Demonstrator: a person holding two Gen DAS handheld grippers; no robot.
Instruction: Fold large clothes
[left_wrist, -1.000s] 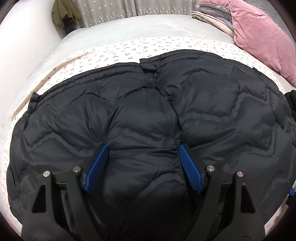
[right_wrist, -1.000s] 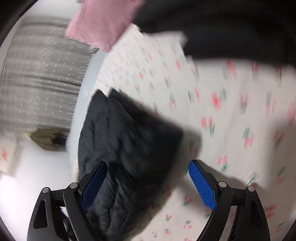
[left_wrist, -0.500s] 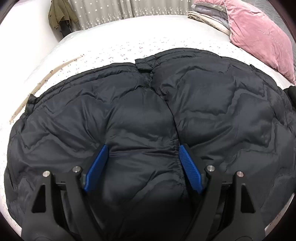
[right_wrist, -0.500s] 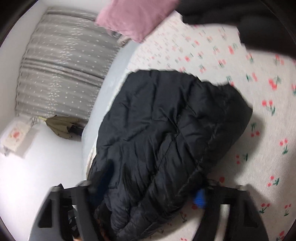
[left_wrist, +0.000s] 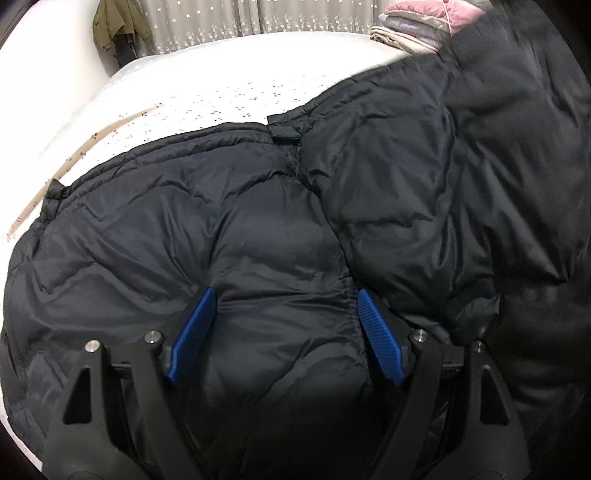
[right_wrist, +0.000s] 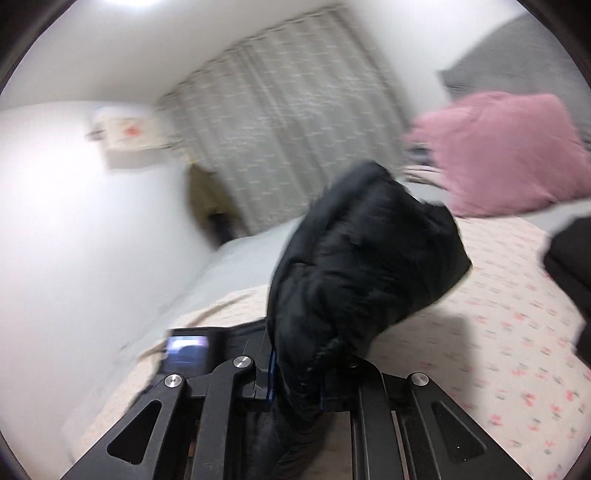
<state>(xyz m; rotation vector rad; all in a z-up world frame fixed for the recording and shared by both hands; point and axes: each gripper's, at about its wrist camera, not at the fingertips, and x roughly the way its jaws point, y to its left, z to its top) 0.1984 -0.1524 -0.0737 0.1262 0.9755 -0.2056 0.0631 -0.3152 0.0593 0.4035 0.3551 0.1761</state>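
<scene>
Pink pillow (right_wrist: 506, 151); grey curtain (right_wrist: 291, 122); floral bedsheet (right_wrist: 491, 332).

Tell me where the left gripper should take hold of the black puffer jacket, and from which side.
Grip the near edge of the black puffer jacket, coming in low from the near side. The left gripper already straddles a puffed panel there, jaws open. The fabric bulges between them, so closing should pinch a thick fold. The right gripper holds another part raised.

Motion blur smeared the curtain (right_wrist: 291, 122) and pink pillow (right_wrist: 506, 155) in the right wrist view. The black puffer jacket (right_wrist: 362, 266) hid the right tool's (right_wrist: 295, 391) blue pads and ran past the left view's bottom edge.
</scene>
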